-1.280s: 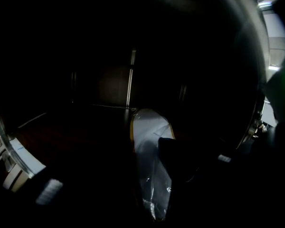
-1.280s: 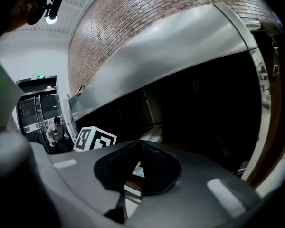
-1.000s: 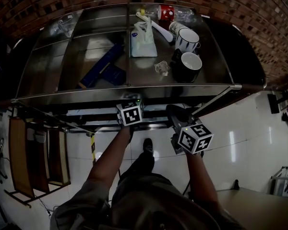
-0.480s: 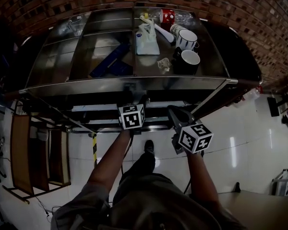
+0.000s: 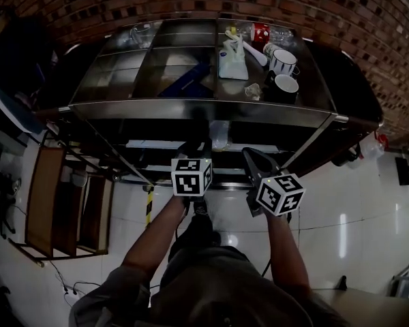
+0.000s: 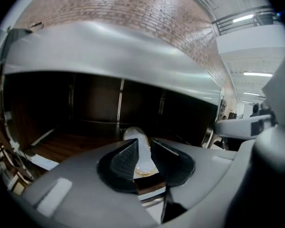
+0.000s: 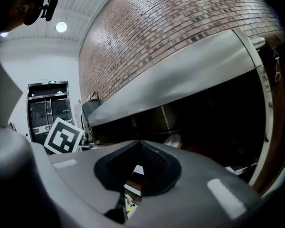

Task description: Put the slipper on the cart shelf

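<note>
Out here I'm looking at a curved brick wall (image 5: 123, 5) behind everything and a glossy white tiled floor (image 5: 354, 203) below, with a slatted wooden frame (image 5: 61, 203) standing off to the left. Against the wall stands the steel cart (image 5: 211, 109), its top deck split by rails into bays. The right bays carry a white bag (image 5: 233, 65), a striped mug (image 5: 284, 61) and a dark mug (image 5: 285, 87) just beside each other, and a blue flat item (image 5: 184, 84) lies tilted in the middle bay. Under that deck is the dark lower shelf (image 6: 66, 146), brown where light reaches it, and the pale slipper (image 5: 219, 135) lies flat on it near the middle, toe pointing inward. Both forearms reach forward from the bottom of the head view, roughly parallel, each gripper aimed at the cart's open front a little below level and stopped short of the shelf edge. The left gripper (image 6: 143, 142) has just been closing its jaws; a narrow gap remains and they pinch nothing, the slipper showing through that gap well beyond the tips. The right gripper (image 7: 140, 144) sits just to the right, tips pressed together and empty. Their marker cubes (image 5: 191, 176) (image 5: 279, 194) face up toward me
</note>
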Motion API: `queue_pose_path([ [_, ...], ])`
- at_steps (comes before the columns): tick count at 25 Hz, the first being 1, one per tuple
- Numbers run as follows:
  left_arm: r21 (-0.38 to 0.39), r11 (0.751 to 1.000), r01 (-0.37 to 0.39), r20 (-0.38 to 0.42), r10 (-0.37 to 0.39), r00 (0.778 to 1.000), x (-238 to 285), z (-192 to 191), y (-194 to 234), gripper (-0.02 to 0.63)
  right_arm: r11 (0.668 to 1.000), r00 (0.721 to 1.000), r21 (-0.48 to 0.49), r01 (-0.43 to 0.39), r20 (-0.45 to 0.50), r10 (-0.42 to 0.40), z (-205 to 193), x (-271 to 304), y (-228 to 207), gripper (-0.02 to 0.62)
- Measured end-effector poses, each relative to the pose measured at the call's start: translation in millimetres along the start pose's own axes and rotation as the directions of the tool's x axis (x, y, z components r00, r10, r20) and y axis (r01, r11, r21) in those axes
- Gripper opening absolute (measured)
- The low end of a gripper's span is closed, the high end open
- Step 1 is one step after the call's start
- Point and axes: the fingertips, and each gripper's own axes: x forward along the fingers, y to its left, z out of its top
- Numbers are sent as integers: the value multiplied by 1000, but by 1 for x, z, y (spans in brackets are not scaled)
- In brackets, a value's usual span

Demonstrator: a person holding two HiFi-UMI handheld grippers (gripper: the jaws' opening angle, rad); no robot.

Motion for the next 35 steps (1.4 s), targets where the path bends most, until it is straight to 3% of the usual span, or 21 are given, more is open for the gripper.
queue_pose_path([
  [3,19,999,28,42,-29,999,-19,19,-9,49,1000,1000,-9,-23,20,23,8,0,9,-2],
  [9,33,996,80,84,-82,993,-42,38,-16,43,996,997,-56,-68,33,70,20,8,30,-2],
  [16,35,994,104,83,-107,991,-52,36,-15,38,991,997,-109,-78,17,80,22,11,45,-2],
  [35,10,994,107,71,-107,992,-62,26,-12,34,987,996,-131,-94,-4,95,18,10,57,-2],
])
